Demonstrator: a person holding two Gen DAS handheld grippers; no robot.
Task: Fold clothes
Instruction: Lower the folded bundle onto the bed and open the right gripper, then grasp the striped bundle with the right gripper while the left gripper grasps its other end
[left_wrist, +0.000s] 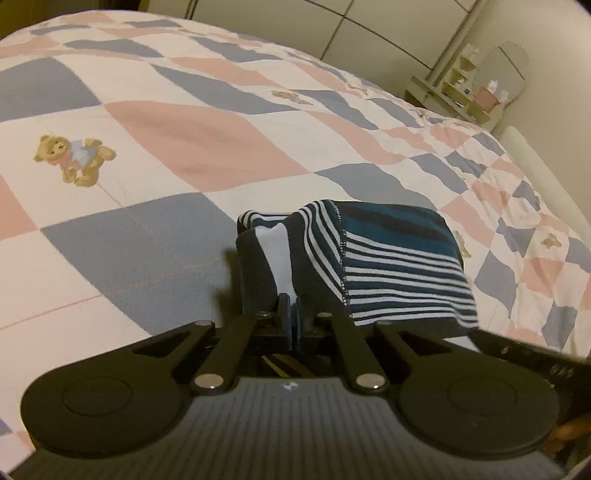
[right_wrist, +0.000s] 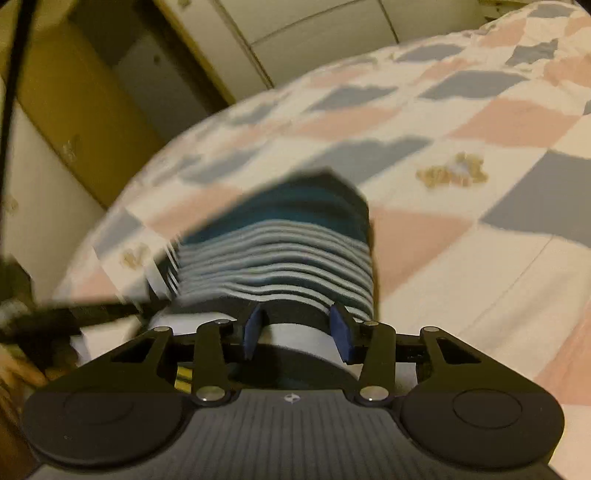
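Observation:
A garment with dark navy, teal and white stripes (left_wrist: 399, 266) lies folded into a small bundle on the bed. My left gripper (left_wrist: 293, 301) is shut on the garment's near left edge, where a dark and white fold rises from between its fingers. In the right wrist view the same striped garment (right_wrist: 280, 240) looks blurred. My right gripper (right_wrist: 297, 317) holds a thick fold of it, and the cloth fills the gap between the blue pads (right_wrist: 341, 328). The jaws stand partly apart around that fold.
The bed carries a quilt (left_wrist: 192, 147) checked in pink, blue-grey and white with teddy bear prints. Pale wardrobe doors (left_wrist: 295, 26) stand behind it, with a small shelf of items (left_wrist: 476, 92) at the far right. A wooden cupboard (right_wrist: 81, 110) stands beyond the bed's edge.

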